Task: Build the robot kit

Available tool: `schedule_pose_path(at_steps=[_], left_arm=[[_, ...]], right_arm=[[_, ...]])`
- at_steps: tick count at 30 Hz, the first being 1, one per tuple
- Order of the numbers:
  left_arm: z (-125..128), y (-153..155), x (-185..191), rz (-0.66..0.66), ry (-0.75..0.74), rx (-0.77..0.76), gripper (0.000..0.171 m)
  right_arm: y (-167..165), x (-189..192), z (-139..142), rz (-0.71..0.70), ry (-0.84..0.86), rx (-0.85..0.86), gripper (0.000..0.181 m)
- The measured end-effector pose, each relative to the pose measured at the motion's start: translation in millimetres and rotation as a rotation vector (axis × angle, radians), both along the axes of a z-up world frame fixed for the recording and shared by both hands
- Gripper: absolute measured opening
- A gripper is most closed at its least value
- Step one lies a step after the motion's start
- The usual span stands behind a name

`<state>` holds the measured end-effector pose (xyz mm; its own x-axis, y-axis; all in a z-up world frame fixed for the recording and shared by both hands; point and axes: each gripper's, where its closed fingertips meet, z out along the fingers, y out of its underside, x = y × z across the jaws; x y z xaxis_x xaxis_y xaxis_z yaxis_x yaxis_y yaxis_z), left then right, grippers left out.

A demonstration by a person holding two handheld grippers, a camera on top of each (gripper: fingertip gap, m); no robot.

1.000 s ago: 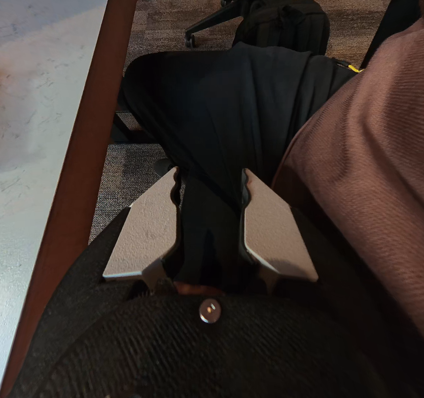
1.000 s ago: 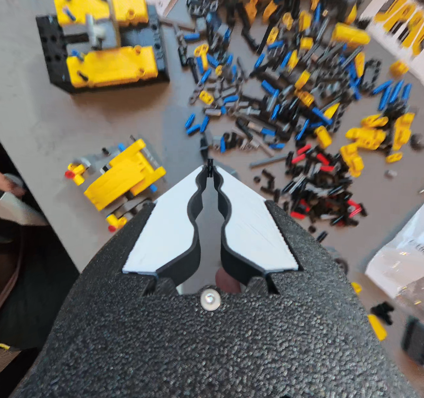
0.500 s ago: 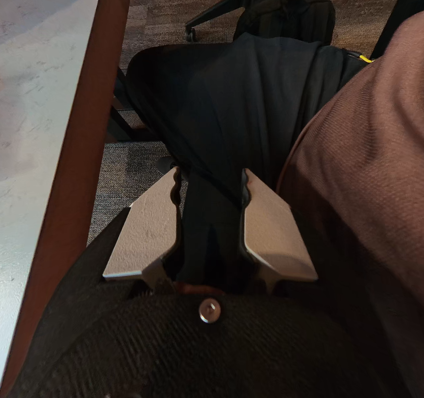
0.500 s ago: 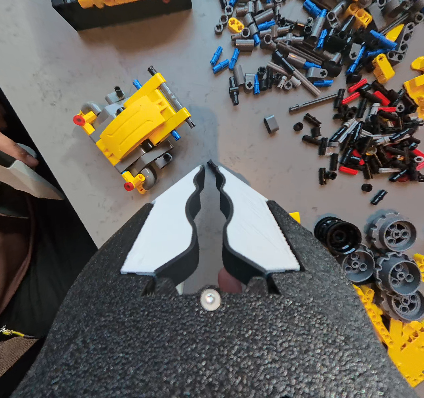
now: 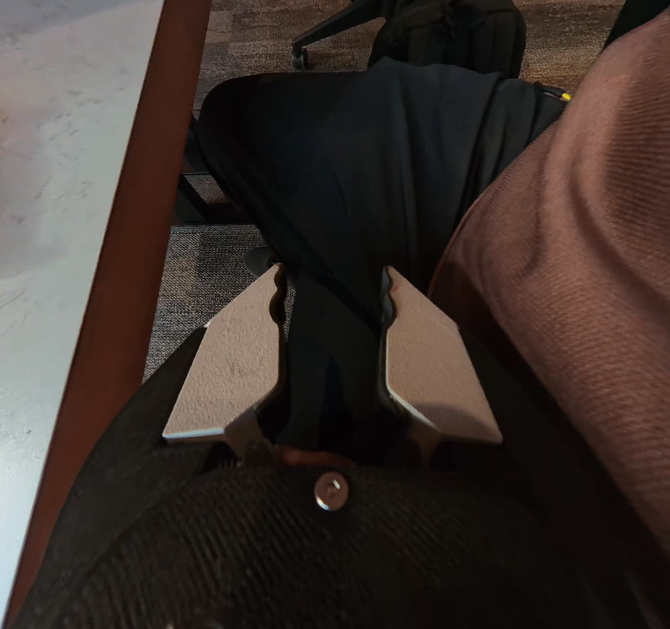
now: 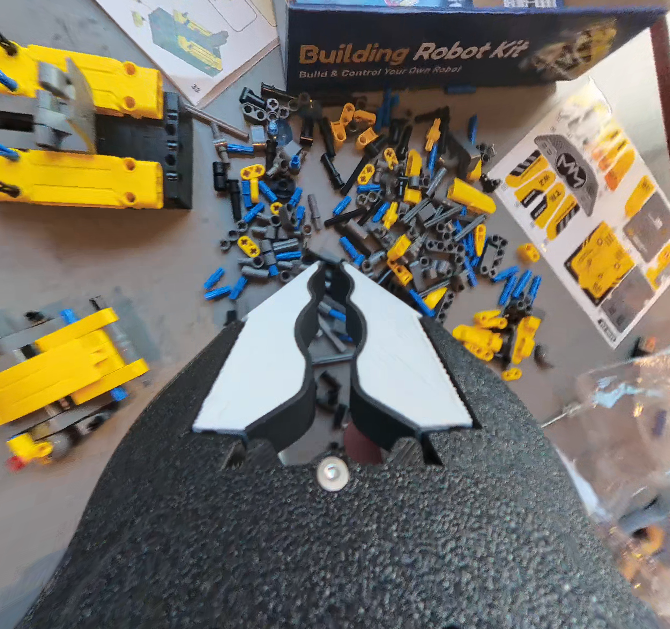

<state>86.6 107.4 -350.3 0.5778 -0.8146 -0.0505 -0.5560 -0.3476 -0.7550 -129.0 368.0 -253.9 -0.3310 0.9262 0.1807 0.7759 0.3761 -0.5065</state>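
Note:
My right gripper (image 6: 331, 265) is over a grey table (image 6: 108, 249), at the near edge of a pile of small black, grey, blue and yellow building pieces (image 6: 380, 194). Its jaws are nearly together on a small dark grey piece (image 6: 330, 257) at the tips. A large yellow and black assembly (image 6: 90, 140) lies at the left, and a smaller yellow assembly (image 6: 65, 361) lies nearer, at the lower left. My left gripper (image 5: 333, 278) is open and empty. It sits below the table's brown edge (image 5: 127, 213), over a person's dark trouser leg (image 5: 344, 158).
A dark kit box (image 6: 435, 49) stands behind the pile, with an instruction sheet (image 6: 174, 13) to its left, a sticker sheet (image 6: 587, 205) at the right and a clear plastic bag (image 6: 623, 448) at the lower right. The left wrist view shows a brown sleeve (image 5: 562, 249), a black backpack (image 5: 453, 28), a chair base (image 5: 344, 20) and carpet. About 35 cm separates my left fingertips from my right.
My right gripper has swung forward and right from beside the small yellow assembly to over the pile, jaws still nearly together. The left gripper has barely moved.

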Motion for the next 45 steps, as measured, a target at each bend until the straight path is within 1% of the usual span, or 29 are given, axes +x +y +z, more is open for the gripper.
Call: schedule_pose_path(at_steps=[3,5,8,11,14,18,19,22,24,27,29,33,36,40,42,45], left_arm=[[1,1,-2,0.007,-0.011,-0.006,0.050],[1,0,-2,0.005,-0.020,-0.012,0.050],[1,-1,-2,0.002,-0.019,-0.009,0.050],[0,-1,-3,0.005,-0.015,-0.013,0.050],[2,-1,-2,0.007,-0.026,-0.012,0.050],[-1,-1,-2,0.005,-0.009,-0.015,0.050],[-2,-1,-2,0.005,-0.005,-0.015,0.050],[-3,-1,-2,0.004,-0.001,-0.013,0.050],[-4,0,-2,0.005,0.004,-0.013,0.050],[-8,2,-4,0.010,0.023,-0.008,0.050],[-11,5,-4,0.020,0.027,-0.016,0.050],[-20,13,13,0.029,0.026,-0.049,0.049],[-25,15,32,0.000,0.046,-0.047,0.050],[-25,17,51,-0.024,0.062,-0.045,0.051],[-22,15,52,-0.039,0.051,-0.034,0.051],[-24,15,39,-0.051,0.076,0.003,0.050]], right_arm=[[5,-9,-8,0.004,-0.050,-0.008,0.002],[7,-9,-11,0.007,-0.068,0.003,0.001],[12,2,-20,-0.010,-0.128,0.019,0.002],[14,15,-26,-0.023,-0.146,0.029,0.002],[16,29,-21,-0.073,-0.105,0.024,0.002],[6,57,-4,-0.194,0.048,-0.132,0.005],[8,68,-2,-0.227,0.081,-0.144,0.006],[11,106,2,-0.301,0.126,-0.136,0.007],[7,126,4,-0.328,0.136,-0.137,0.007],[0,146,5,-0.348,0.140,-0.125,0.007],[2,152,3,-0.361,0.141,-0.104,0.007],[4,145,3,-0.327,0.146,-0.093,0.006],[10,128,6,-0.267,0.135,-0.039,0.002],[23,102,2,-0.164,0.073,0.053,0.002],[26,90,-4,-0.084,0.026,0.111,0.005],[32,77,-15,0.004,-0.052,0.179,0.005]])
